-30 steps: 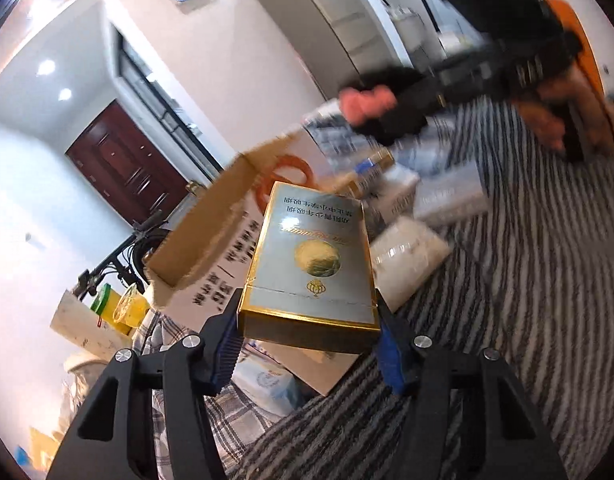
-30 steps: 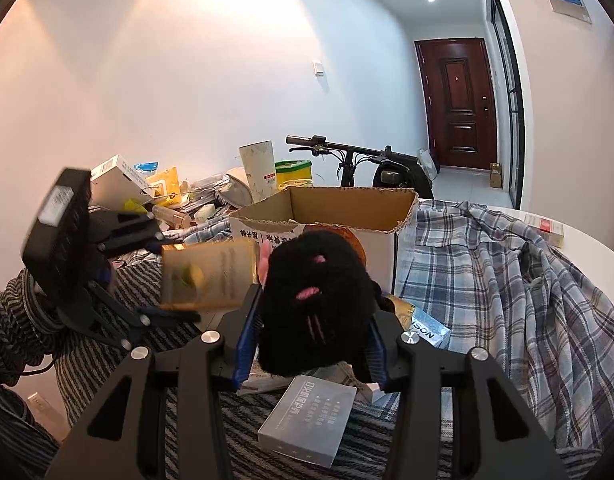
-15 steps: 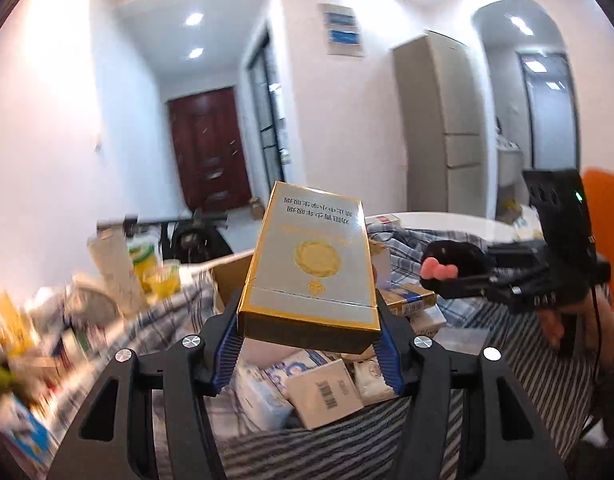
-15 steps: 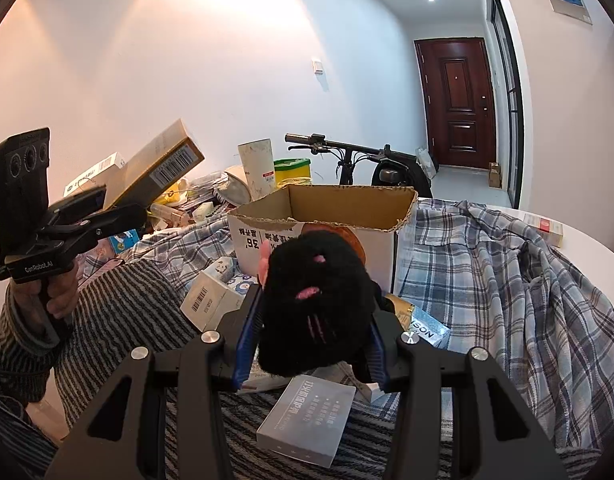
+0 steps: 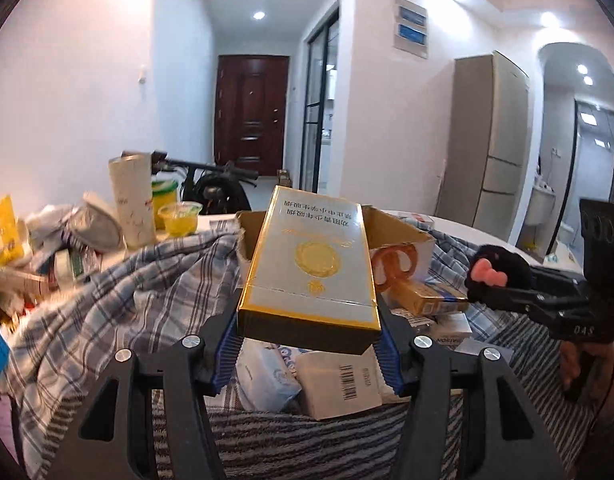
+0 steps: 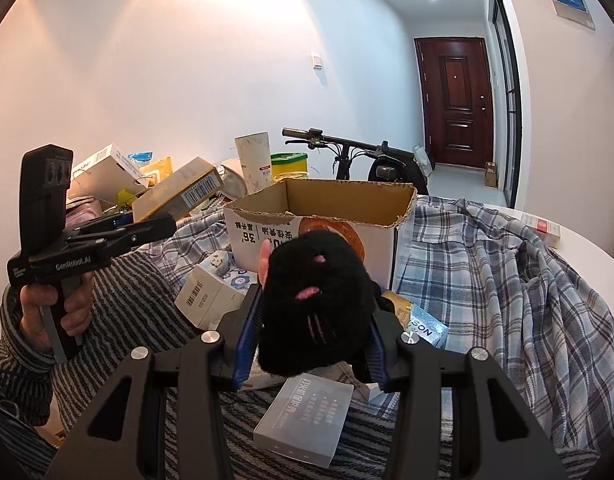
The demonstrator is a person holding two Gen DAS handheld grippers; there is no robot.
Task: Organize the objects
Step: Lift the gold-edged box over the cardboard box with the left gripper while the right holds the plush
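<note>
While I hold both tools above the cluttered surface (image 6: 579, 248), the state of each pair of jaws is as follows.

Left gripper (image 5: 307, 340): my jaws stand partly open and are clamped on the two long sides of a gold-edged box (image 5: 311, 276). Both blue pads (image 5: 225, 344) press against it. The box is clear of the surface, its printed face up and its far end pointing toward the cardboard box (image 6: 319, 208). In the right wrist view the same tool (image 6: 147, 220) sits at the left, gripped by my left hand (image 6: 55, 312) in a striped sleeve (image 6: 19, 360), with the box's barcode end showing.

Below the held box, small white packets and a barcoded carton (image 5: 339, 384) lie on the striped cloth (image 5: 307, 440). A plaid shirt (image 6: 507, 280) drapes over the surface on both sides of the cardboard box, which stands open-topped at the centre.

Right gripper (image 6: 311, 344): my jaws are nearly closed and squeeze a black plush toy (image 6: 315, 304) with pink markings, held off the surface in front of the cardboard box. A flat grey box (image 6: 303, 420) lies on the cloth directly beneath it.
</note>
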